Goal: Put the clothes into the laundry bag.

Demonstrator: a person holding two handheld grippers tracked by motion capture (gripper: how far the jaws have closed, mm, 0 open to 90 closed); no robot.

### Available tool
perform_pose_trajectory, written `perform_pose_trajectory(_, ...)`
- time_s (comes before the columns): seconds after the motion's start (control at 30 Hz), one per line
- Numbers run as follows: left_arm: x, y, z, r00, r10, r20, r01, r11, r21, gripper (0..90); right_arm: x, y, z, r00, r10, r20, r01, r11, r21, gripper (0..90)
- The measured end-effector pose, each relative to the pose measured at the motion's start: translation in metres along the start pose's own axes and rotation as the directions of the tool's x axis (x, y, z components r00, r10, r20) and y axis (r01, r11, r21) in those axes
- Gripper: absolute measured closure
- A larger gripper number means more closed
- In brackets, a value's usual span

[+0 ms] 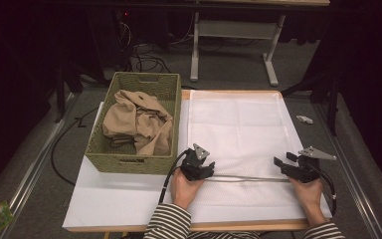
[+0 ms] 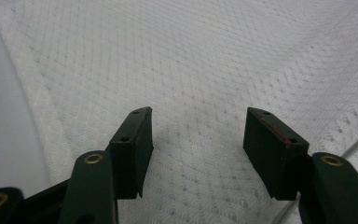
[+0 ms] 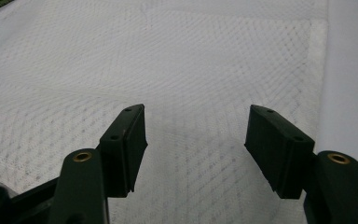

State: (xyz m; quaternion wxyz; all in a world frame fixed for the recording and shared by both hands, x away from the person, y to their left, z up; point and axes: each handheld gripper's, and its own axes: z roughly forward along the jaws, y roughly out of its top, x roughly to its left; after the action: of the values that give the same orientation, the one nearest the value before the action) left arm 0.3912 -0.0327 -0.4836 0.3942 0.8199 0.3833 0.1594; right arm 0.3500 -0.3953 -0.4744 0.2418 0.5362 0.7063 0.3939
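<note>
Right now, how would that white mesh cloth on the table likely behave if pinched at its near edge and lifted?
The white mesh cloth is probably floppy: it lies flat like thin fabric, so it should drape and sag. Its open weave looks light and grippable, unlikely to slip.

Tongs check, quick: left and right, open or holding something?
Left tongs: open, nothing between them, over the white cloth.
Right tongs: open, holding nothing, over the same cloth.

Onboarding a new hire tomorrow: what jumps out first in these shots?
The white textured cloth spread flat over the right half of the table, with the left gripper and right gripper poised over its near part, jaws open with nothing between them. Then the green woven basket at the left, holding crumpled tan fabric.
</note>
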Motion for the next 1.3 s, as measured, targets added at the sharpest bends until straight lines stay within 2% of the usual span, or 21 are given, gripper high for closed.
perform_pose_trajectory(0.47, -0.0007, 0.0001, -0.0003, 1.0, 0.007, -0.003, -0.007, 1.0, 0.0, 43.4, 0.0004, -0.0001, -0.0001, 1.0, 0.0, 0.003, 0.0, 1.0, 0.002, 38.0)
perform_pose_trajectory(0.6, -0.001, 0.0001, -0.0003, 0.9999, 0.008, -0.008, -0.008, 1.0, 0.0, 43.5, 0.0001, -0.0002, 0.0, 0.9999, -0.015, 0.003, 0.015, 1.0, -0.01, 37.9)
perform_pose_trajectory(0.93, -0.0026, 0.0004, -0.0001, 0.9995, 0.024, -0.02, -0.024, 0.9997, -0.001, 44.0, 0.0006, -0.0002, 0.0, 1.0, -0.005, 0.003, 0.005, 1.0, 0.0, 37.9)
perform_pose_trajectory(1.17, -0.0048, 0.0005, -0.0008, 0.9987, 0.042, -0.029, -0.042, 0.9991, -0.007, 43.2, 0.0002, -0.0001, 0.0003, 1.0, 0.001, -0.001, -0.001, 1.0, 0.002, 37.9)
perform_pose_trajectory(1.2, -0.0078, 0.0003, -0.0009, 0.9959, 0.074, -0.05, -0.075, 0.9972, -0.008, 43.2, 0.0001, -0.0001, 0.0004, 1.0, 0.002, -0.001, -0.002, 1.0, 0.003, 37.9)
perform_pose_trajectory(1.3, -0.0096, 0.0, -0.0005, 0.9943, 0.092, -0.055, -0.092, 0.9957, -0.008, 43.0, 0.0003, -0.0001, 0.0004, 1.0, -0.001, 0.0, 0.001, 1.0, 0.002, 37.9)
